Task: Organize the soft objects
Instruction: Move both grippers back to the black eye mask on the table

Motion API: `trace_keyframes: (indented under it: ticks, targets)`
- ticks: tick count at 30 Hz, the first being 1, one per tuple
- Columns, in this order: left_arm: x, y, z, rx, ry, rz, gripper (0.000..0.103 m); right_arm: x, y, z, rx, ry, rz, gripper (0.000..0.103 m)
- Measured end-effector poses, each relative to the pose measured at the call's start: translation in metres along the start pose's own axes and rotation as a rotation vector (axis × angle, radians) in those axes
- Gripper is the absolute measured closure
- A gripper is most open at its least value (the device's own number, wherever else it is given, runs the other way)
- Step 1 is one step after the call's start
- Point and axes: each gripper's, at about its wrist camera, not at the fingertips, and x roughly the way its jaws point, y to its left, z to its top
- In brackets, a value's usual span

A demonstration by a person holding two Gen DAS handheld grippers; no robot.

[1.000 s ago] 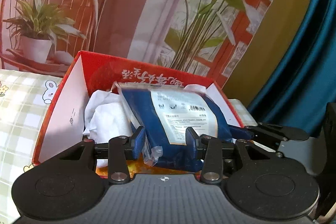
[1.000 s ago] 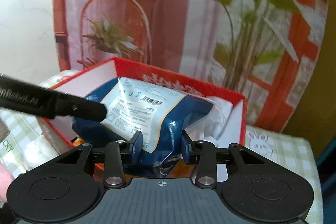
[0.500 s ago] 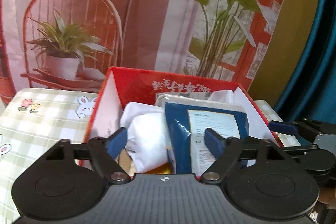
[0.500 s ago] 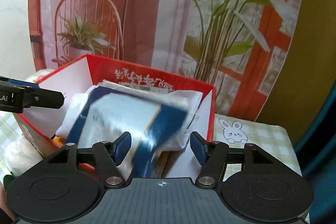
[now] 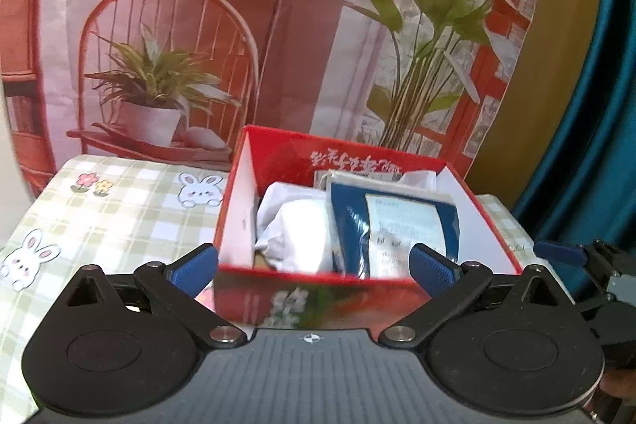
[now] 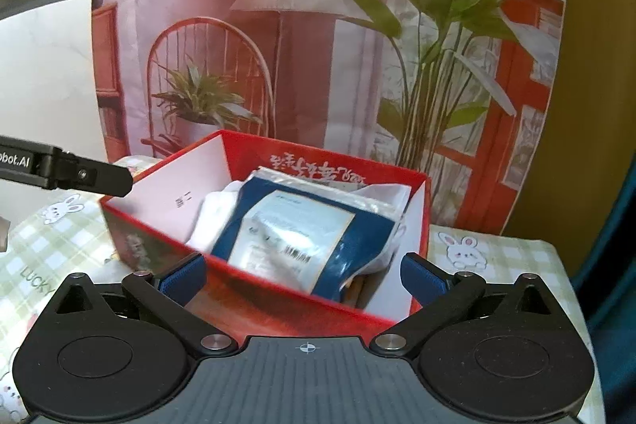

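Black hand-held gripper (image 5: 314,267) with ribbed grey body, silver screws, blue finger pads (image 5: 431,267).

A red box (image 5: 254,161) with white inside walls is sitting on a tablecloth (image 5: 119,209) of green and white checks with little white bunnies. A dark blue packet (image 6: 318,237) with a white label is lying in the box, and a white bundle (image 5: 302,229) is showing to its left. Far behind, a pink and red picture cloth (image 6: 238,26) is showing green plants.
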Motion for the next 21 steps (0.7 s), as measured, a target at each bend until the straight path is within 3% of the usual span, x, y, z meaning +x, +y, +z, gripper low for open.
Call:
trace_keyframes:
  ticks: [11, 16, 21]
  targets:
    - [-0.046, 0.003, -0.048, 0.074, -0.04, 0.049, 0.0, -0.045, 0.025, -0.032, 0.052, -0.05, -0.014, 0.0]
    - [-0.061, -0.001, -0.07, 0.131, -0.041, 0.072, 0.0, -0.061, 0.037, -0.052, 0.079, -0.054, 0.017, 0.0]
    - [-0.071, -0.002, -0.094, 0.115, -0.023, 0.064, 0.0, -0.073, 0.042, -0.075, 0.128, -0.027, 0.054, 0.0]
